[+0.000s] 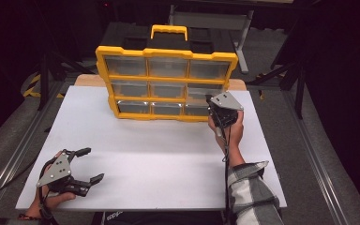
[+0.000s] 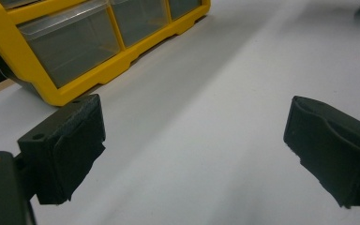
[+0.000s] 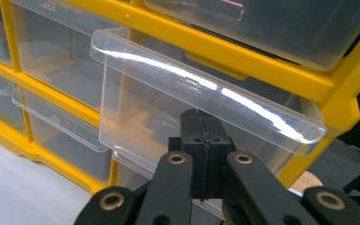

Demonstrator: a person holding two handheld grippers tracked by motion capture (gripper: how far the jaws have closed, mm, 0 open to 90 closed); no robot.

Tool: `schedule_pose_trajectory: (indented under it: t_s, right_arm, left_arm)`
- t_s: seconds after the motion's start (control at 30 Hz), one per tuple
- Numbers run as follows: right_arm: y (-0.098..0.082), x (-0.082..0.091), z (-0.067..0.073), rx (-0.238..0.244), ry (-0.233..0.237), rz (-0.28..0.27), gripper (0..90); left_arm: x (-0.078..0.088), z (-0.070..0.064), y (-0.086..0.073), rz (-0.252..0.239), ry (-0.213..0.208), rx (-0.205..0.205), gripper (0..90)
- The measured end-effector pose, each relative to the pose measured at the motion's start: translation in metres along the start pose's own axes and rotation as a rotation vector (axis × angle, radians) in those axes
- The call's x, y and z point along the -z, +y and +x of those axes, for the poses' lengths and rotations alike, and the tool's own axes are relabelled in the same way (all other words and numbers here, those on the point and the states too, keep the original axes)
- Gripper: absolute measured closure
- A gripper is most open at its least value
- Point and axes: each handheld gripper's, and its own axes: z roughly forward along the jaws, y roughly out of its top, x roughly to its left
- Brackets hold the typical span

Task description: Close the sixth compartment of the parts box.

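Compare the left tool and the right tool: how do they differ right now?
The left tool has its jaws wide apart with nothing between them; the right tool has its jaws shut together. The left sits low near the table's front corner, far from the yellow organizer; the right is up against a clear drawer.

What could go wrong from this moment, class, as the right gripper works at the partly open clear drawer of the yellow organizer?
1. The right gripper has its jaws shut against the front of the clear drawer, under its lip; they may slip off.
2. The yellow organizer stands upright and nothing braces it; the left gripper sits open far away, so a pull could drag or tip it.
3. Pulled too far, the drawer could drop out.
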Motion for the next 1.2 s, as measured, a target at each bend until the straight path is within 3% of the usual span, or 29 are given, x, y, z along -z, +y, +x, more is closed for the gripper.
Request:
schedule_pose_trajectory:
  t_s: [1.2]
  right_arm:
    - [0.006,-0.022,-0.004,0.024,-0.050,0.026,90.0]
  left_arm:
    - [-0.002,-0.001,0.000,0.011,-0.012,-0.001,6.7]
